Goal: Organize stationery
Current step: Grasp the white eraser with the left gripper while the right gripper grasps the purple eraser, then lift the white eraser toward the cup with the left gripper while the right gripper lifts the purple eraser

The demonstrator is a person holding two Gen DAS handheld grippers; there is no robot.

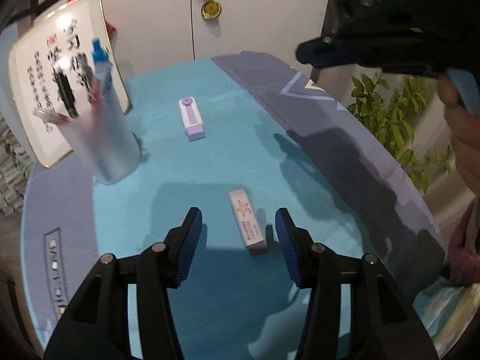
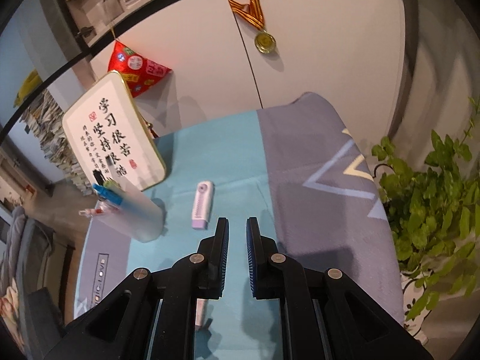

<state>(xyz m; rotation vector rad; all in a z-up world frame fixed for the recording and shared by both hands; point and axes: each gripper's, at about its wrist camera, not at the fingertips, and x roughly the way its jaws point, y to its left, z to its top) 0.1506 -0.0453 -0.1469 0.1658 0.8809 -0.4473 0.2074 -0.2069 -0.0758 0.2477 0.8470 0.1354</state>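
Observation:
A white eraser (image 1: 247,221) lies on the turquoise mat (image 1: 210,156), between and just ahead of my open left gripper (image 1: 239,223). A white and purple correction tape (image 1: 192,118) lies farther back; it also shows in the right wrist view (image 2: 203,200). A frosted pen cup (image 1: 112,144) holds pens and a blue-capped marker at the left; it also shows in the right wrist view (image 2: 141,216). My right gripper (image 2: 237,228) hangs above the mat, its jaws a narrow gap apart and empty. In the left wrist view it (image 1: 375,48) is at the upper right. The eraser's end (image 2: 200,315) peeks out under it.
A framed calligraphy board (image 2: 114,138) leans behind the cup. A gold medal (image 2: 265,42) hangs on the white cabinet doors. A green plant (image 2: 429,198) stands beyond the table's right edge. The grey-purple cloth (image 2: 315,156) covers the right side.

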